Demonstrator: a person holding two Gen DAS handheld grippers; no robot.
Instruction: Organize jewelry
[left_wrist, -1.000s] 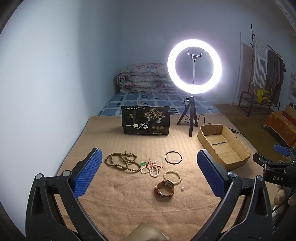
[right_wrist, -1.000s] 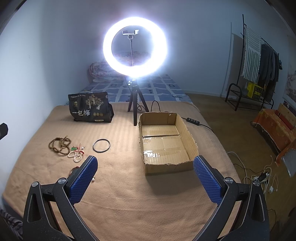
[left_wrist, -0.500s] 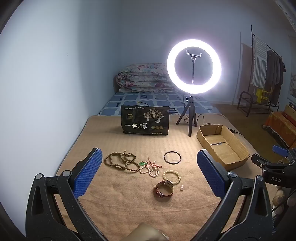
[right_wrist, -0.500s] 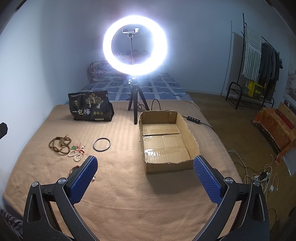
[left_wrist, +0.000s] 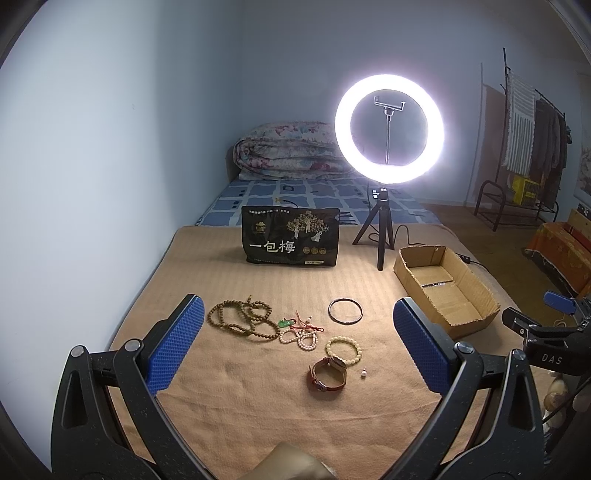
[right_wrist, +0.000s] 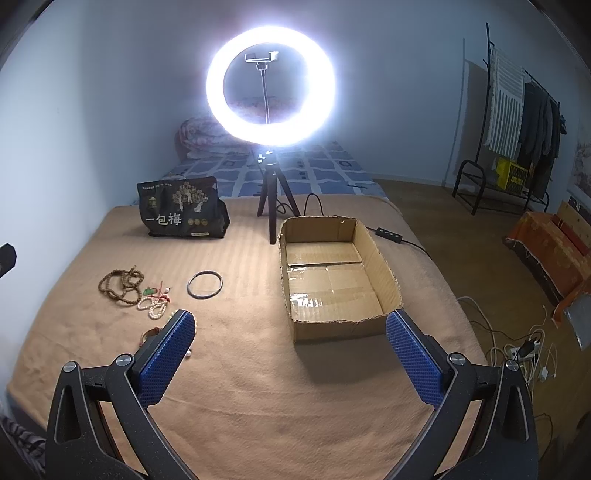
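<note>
Jewelry lies on a tan blanket: a brown bead necklace (left_wrist: 240, 319), a white bead string with green pendant and red cord (left_wrist: 299, 332), a black bangle (left_wrist: 345, 311), a cream bead bracelet (left_wrist: 342, 350), a brown-strapped watch (left_wrist: 328, 374) and a small pearl stud (left_wrist: 364, 373). An open, empty cardboard box (right_wrist: 334, 280) sits to their right. My left gripper (left_wrist: 295, 347) is open and empty, held above the jewelry. My right gripper (right_wrist: 290, 356) is open and empty, near the box's front. It also shows in the left wrist view (left_wrist: 554, 332).
A lit ring light on a tripod (left_wrist: 388, 129) and a black printed bag (left_wrist: 290, 236) stand behind the jewelry. A cable with a controller (right_wrist: 388, 233) runs off right. Beyond are a folded quilt (left_wrist: 291, 151), a clothes rack (right_wrist: 517, 110) and floor cables (right_wrist: 524, 350).
Both views shift only slightly; the grippers stay open and the jewelry has not moved.
</note>
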